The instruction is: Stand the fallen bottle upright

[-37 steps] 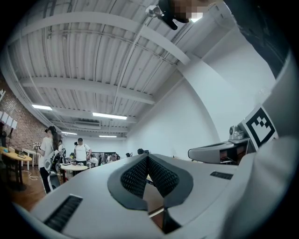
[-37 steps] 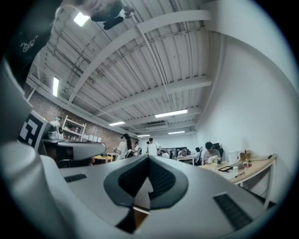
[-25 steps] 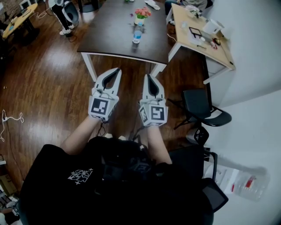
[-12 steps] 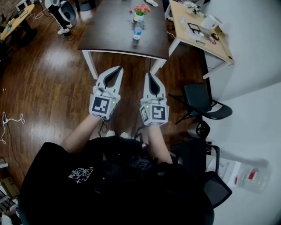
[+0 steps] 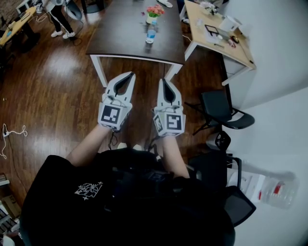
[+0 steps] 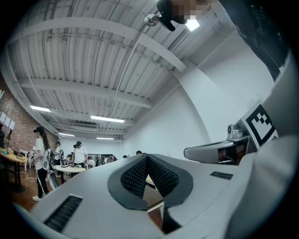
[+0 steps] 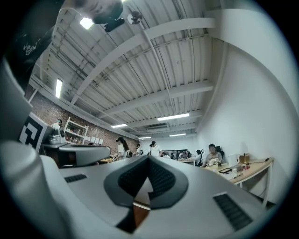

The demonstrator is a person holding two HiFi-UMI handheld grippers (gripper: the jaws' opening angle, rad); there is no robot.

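Dark wood table (image 5: 120,33) lies well ahead of me in the head view. The bottle (image 5: 150,34) is on it near the middle, with a pot of flowers (image 5: 155,10) farther back. The bottle is too small for me to tell whether it lies or stands. Both the left gripper (image 5: 129,76) and the right gripper (image 5: 162,83) hang short of the table's near edge.

In the left gripper view, the left gripper (image 6: 147,158) has its jaws together on nothing.

The right gripper view shows the right gripper (image 7: 148,158) the same way, tips meeting and empty.

This could be me about to approach the table, or backed away with the bottle already upright.
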